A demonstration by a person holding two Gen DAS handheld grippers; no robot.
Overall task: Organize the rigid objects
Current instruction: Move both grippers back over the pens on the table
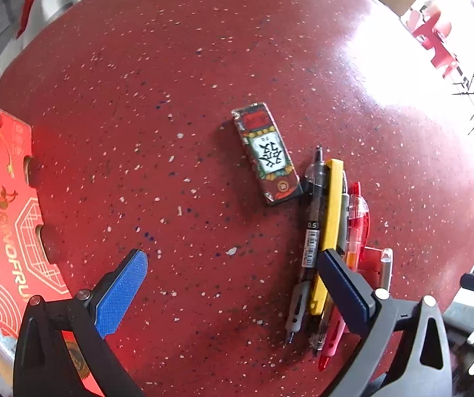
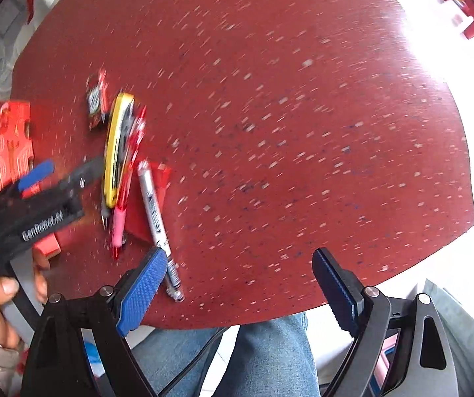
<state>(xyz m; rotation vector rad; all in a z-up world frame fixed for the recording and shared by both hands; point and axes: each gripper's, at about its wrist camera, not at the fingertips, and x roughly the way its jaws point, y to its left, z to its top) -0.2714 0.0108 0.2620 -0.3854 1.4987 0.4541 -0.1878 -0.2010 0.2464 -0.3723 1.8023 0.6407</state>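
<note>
While the left gripper [image 1: 233,274] hovered low over the red speckled table [image 1: 171,66] with its jaws wide apart and nothing between them, a bundle of stationery lay just under its right finger. A black gel pen [image 1: 309,228], a yellow utility knife [image 1: 331,218] and a red pen [image 1: 357,218] lay side by side, touching, with a grey pen [image 1: 344,211] partly hidden between the knife and the red pen. A small patterned box [image 1: 266,155] sat just beside the black pen's upper end. A red printed carton [image 1: 2,205] lay at the table's left edge. From the right wrist view, which was motion-blurred, the right gripper [image 2: 240,281] also stood open and empty near the table's front edge, its left finger close to a silver marker [image 2: 156,218] that lay partly on a flat red piece [image 2: 162,178]
</note>
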